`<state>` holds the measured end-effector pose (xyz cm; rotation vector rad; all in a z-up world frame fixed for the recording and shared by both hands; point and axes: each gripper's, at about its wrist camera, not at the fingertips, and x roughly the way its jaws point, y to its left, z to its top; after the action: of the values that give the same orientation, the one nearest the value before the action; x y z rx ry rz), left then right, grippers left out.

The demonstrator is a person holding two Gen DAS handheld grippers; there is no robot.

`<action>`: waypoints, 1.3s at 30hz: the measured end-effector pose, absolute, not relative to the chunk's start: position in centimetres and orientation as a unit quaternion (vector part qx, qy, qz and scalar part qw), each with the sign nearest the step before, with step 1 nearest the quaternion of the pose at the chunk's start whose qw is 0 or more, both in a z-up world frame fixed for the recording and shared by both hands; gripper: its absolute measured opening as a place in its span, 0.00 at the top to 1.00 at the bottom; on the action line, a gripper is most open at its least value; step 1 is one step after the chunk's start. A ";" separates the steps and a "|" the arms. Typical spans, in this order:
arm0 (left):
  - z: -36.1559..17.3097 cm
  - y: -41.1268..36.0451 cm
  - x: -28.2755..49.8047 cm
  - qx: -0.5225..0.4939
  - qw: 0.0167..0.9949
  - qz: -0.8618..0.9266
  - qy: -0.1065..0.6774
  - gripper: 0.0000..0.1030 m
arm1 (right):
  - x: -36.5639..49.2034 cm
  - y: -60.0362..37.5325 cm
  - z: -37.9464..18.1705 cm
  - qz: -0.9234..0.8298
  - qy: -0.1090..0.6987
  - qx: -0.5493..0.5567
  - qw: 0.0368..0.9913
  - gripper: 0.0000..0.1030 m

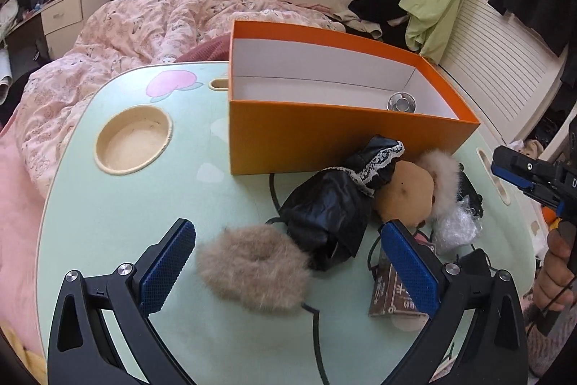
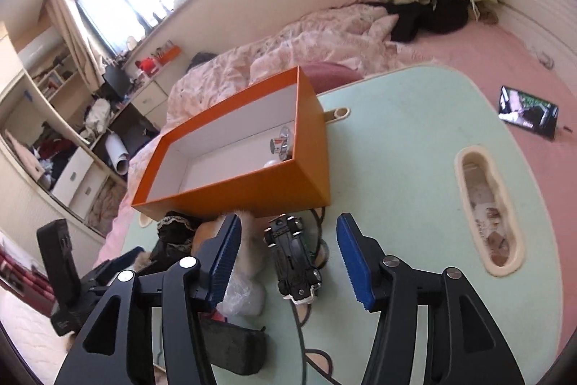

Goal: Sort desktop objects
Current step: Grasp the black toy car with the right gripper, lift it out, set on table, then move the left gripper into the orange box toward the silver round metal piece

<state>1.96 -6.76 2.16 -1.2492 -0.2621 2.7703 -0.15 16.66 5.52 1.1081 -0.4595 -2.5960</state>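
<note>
An open orange box (image 1: 324,136) stands on the green lap table (image 1: 126,204); a small shiny metal item (image 1: 401,102) lies in its far right corner, also seen in the right wrist view (image 2: 279,144). My left gripper (image 1: 288,258) is open, its fingers either side of a beige fur scrunchie (image 1: 252,273) and the black-dressed plush doll (image 1: 346,201). My right gripper (image 2: 288,262) is open around a black toy car (image 2: 294,258). The right gripper also shows at the left view's right edge (image 1: 519,174). The orange box (image 2: 234,168) stands just beyond the car.
A brown card packet (image 1: 393,298), a crumpled clear plastic bag (image 1: 456,228) and a black cable lie by the doll. The table has a round cup recess (image 1: 133,141) and a slot handle (image 2: 487,204). A black pouch (image 2: 234,345) lies near me. A phone (image 2: 528,114) lies on the pink bed.
</note>
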 end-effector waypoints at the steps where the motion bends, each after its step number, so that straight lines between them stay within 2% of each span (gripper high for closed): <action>1: 2.3 -6.9 2.5 -0.404 0.045 0.910 -0.085 0.00 | 0.6 16.6 5.4 -0.903 -0.142 0.382 0.134 0.47; 6: 2.6 -6.0 5.3 -0.393 0.042 0.918 -0.043 0.00 | 4.2 15.3 3.4 -0.916 -0.040 0.384 0.113 0.43; 11: 0.6 -4.5 6.0 -0.404 0.037 0.914 -0.003 0.00 | 6.1 14.3 0.5 -0.917 0.019 0.386 0.096 0.37; 14: -0.7 -3.7 6.0 -0.400 0.022 0.916 0.018 0.00 | 5.7 14.2 -0.4 -0.916 0.037 0.391 0.082 0.20; 15: -0.8 -3.6 6.1 -0.400 0.028 0.916 0.015 0.00 | 5.5 14.0 -0.8 -0.914 0.046 0.396 0.074 0.08; 16: -0.8 -3.7 6.0 -0.402 0.034 0.915 0.013 0.00 | 5.2 14.0 -1.0 -0.912 0.048 0.402 0.069 0.00; 27: -0.9 -4.2 6.2 -0.389 0.031 0.921 0.010 0.00 | 4.9 14.2 -1.0 -0.914 0.047 0.397 0.071 0.00; 32: -0.3 -5.7 7.0 -0.365 0.045 0.929 -0.038 0.00 | 4.9 14.2 -1.0 -0.914 0.047 0.397 0.071 0.00; 39: 3.5 -6.2 7.7 -0.301 0.047 0.951 -0.046 0.00 | 5.0 14.2 -1.0 -0.914 0.047 0.396 0.070 0.00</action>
<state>7.75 -6.18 3.47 -0.9198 -0.1396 2.9030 4.95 14.18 -1.03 1.1922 0.1406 -2.7509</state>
